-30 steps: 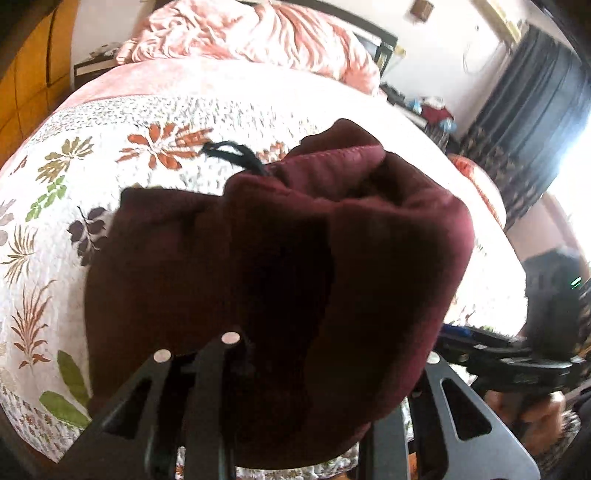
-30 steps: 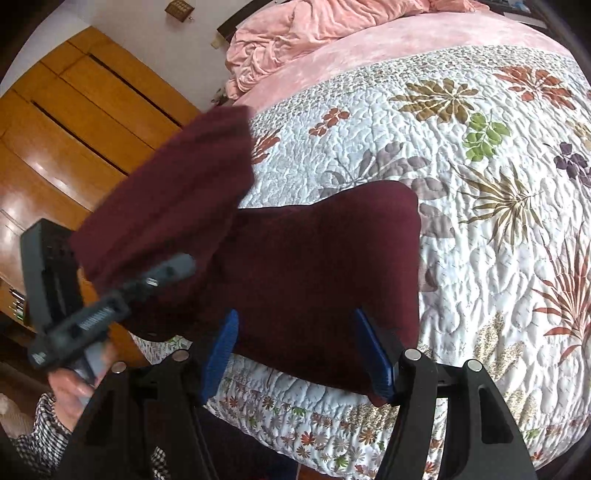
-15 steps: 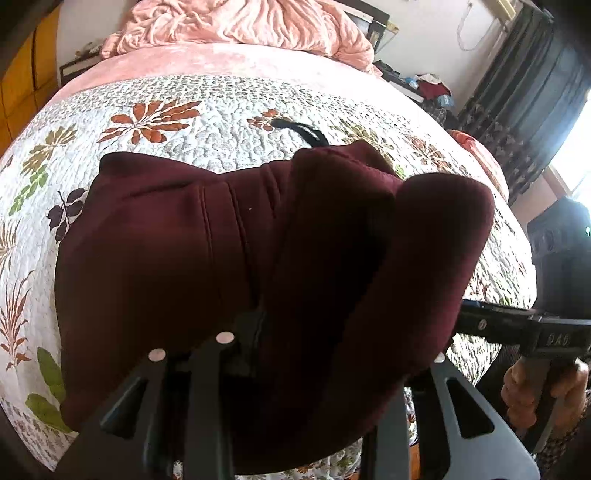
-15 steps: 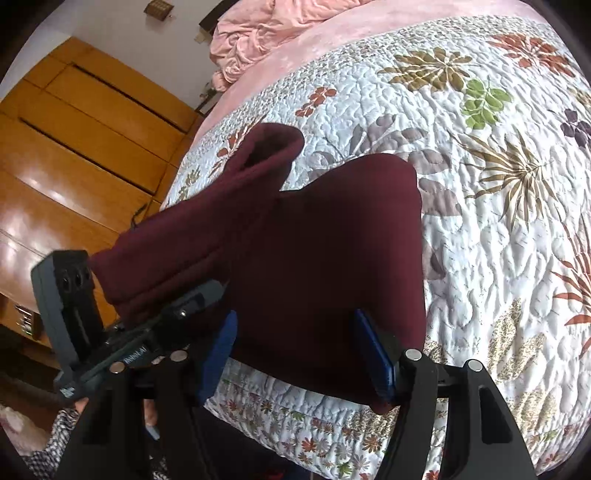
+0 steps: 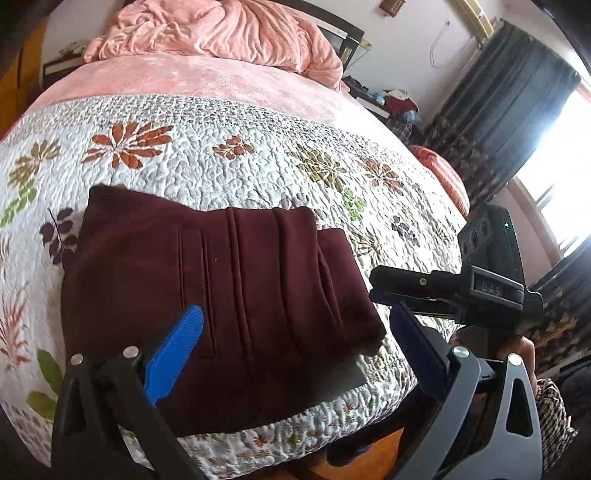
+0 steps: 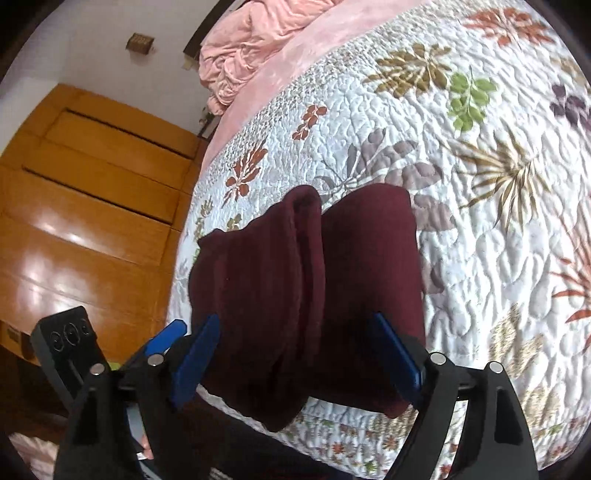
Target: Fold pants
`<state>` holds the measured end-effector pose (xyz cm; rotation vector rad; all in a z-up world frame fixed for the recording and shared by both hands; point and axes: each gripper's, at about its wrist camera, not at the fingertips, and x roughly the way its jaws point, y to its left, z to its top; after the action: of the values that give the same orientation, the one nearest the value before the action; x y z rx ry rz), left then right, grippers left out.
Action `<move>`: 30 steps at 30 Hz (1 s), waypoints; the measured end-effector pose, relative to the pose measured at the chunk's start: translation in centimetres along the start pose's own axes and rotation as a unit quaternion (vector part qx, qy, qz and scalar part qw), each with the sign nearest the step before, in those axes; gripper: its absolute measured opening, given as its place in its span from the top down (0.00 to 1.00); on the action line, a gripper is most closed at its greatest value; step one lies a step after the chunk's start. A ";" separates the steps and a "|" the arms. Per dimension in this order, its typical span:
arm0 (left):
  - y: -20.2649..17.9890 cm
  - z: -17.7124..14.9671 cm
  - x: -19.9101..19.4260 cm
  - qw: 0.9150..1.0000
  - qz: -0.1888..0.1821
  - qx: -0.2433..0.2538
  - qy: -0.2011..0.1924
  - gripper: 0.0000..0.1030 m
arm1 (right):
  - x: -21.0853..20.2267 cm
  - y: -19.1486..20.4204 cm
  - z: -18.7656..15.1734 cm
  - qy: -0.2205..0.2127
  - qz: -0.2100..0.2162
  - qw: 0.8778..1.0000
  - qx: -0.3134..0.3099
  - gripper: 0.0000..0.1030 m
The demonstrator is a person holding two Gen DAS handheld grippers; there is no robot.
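Observation:
The maroon pants (image 5: 221,295) lie folded in a flat stack on the floral quilt (image 5: 229,162) near the bed's front edge. They also show in the right wrist view (image 6: 306,295), with the upper layer on the left. My left gripper (image 5: 295,350) is open, its blue pads apart above the near part of the pants, holding nothing. My right gripper (image 6: 295,358) is open over the near edge of the stack, empty. The right gripper's body (image 5: 480,280) shows at the right of the left wrist view.
A pink crumpled blanket (image 5: 221,33) lies at the head of the bed. A wooden wardrobe (image 6: 85,206) stands to the left. Dark curtains (image 5: 517,118) and a bright window are on the right. A cluttered bedside table (image 5: 391,103) is at the back.
My left gripper let go of the bunched pants layer it held up and opened. The layer now lies flat on the stack. The right gripper stayed open near the edge.

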<state>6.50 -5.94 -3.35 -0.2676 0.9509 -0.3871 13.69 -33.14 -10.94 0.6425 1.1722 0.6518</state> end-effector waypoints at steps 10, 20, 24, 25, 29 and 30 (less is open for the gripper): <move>8.4 0.7 -2.2 0.991 0.088 -0.094 0.025 0.03 | 2.7 0.8 -0.4 0.042 -0.041 0.998 -0.024 0.17; 13.1 -2.0 -0.4 0.980 0.119 -0.144 0.075 0.03 | 7.7 3.1 -0.9 0.054 -0.068 0.995 -0.047 0.19; 13.6 -2.6 -0.1 0.978 0.108 -0.163 0.074 0.03 | 8.9 2.5 -0.8 0.055 -0.023 0.998 -0.001 0.71; 13.6 -2.7 -0.2 0.978 0.107 -0.163 0.073 0.03 | 8.8 2.7 -0.8 0.052 -0.022 0.998 -0.008 0.75; 13.3 -2.8 -0.4 0.979 0.108 -0.156 0.075 0.03 | 7.4 4.3 -0.9 0.036 -0.024 0.998 -0.051 0.81; 13.2 -2.8 -0.5 0.979 0.107 -0.157 0.075 0.03 | 6.8 4.6 -0.9 0.036 -0.025 0.997 -0.059 0.81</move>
<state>6.63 5.96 -9.66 -0.4227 1.1780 -0.0567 14.01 -24.88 -11.88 0.4928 1.2024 0.7012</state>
